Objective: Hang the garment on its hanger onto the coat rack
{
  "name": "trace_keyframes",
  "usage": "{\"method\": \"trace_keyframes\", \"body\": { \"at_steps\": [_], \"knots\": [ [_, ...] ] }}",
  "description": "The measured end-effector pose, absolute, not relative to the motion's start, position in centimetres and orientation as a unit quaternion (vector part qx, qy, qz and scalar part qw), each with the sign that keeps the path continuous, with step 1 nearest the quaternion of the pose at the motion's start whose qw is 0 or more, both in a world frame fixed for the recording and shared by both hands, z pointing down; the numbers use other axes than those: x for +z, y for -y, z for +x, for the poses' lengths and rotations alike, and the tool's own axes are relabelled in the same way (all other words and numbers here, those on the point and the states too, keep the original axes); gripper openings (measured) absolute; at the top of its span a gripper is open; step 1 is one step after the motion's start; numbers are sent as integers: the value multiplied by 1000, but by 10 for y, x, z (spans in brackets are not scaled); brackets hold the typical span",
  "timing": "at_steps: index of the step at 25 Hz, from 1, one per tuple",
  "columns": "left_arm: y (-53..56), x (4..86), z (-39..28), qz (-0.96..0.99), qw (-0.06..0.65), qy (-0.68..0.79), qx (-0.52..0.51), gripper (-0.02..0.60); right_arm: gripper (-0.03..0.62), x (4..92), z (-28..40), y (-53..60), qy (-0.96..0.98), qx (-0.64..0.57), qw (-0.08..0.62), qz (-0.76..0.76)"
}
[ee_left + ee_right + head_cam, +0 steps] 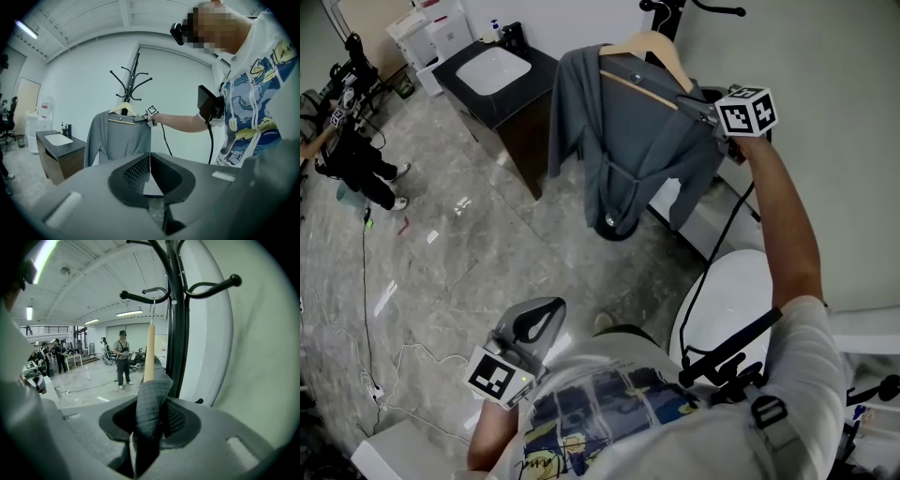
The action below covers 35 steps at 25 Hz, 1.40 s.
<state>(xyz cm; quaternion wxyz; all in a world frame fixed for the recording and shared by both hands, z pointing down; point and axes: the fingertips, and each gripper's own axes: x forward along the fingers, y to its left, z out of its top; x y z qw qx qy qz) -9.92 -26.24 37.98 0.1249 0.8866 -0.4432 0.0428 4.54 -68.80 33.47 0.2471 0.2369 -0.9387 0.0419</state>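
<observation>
A grey garment (628, 150) hangs on a wooden hanger (649, 45) at the black coat rack (670, 11). In the right gripper view the hanger's metal hook (153, 303) sits over a rack arm (140, 297), and the wooden hanger (149, 352) runs down toward me. My right gripper (694, 101) is raised at the garment's shoulder. Grey fabric (151, 401) stands between its jaws with space showing on both sides, so the right gripper (150, 416) is open. My left gripper (542, 314) is held low near the person's chest, shut and empty (150, 172), pointing at the garment (117, 138).
A dark vanity with a white basin (492, 70) stands left of the rack. A white round object (741, 291) is below my right arm. Cables (366, 281) trail over the marble floor. People stand far off (123, 357). The wall is close behind the rack.
</observation>
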Motion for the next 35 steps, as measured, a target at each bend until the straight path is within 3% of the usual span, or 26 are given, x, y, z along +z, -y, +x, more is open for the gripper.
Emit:
{"method": "trace_keyframes", "body": {
  "at_steps": [4, 7, 17, 21, 26, 31, 35],
  "knots": [
    [245, 382, -105, 887, 124, 442, 46, 12, 172, 329, 57, 683, 933, 27, 236, 272],
    [227, 382, -111, 890, 123, 438, 46, 14, 198, 319, 69, 667, 926, 16, 224, 302],
    [171, 379, -116, 913, 113, 389, 47, 15, 207, 283, 104, 562, 888, -60, 220, 399],
    [140, 374, -120, 924, 103, 364, 51, 15, 206, 271, 101, 495, 893, -48, 185, 408],
    [106, 373, -123, 931, 93, 348, 54, 15, 176, 285, 92, 414, 894, -45, 180, 409],
    [70, 379, -120, 937, 95, 331, 55, 15, 72, 306, 79, 335, 894, -49, 185, 406],
    [47, 383, -113, 941, 94, 319, 57, 15, 38, 332, 69, 281, 899, -30, 184, 397]
  ]
}}
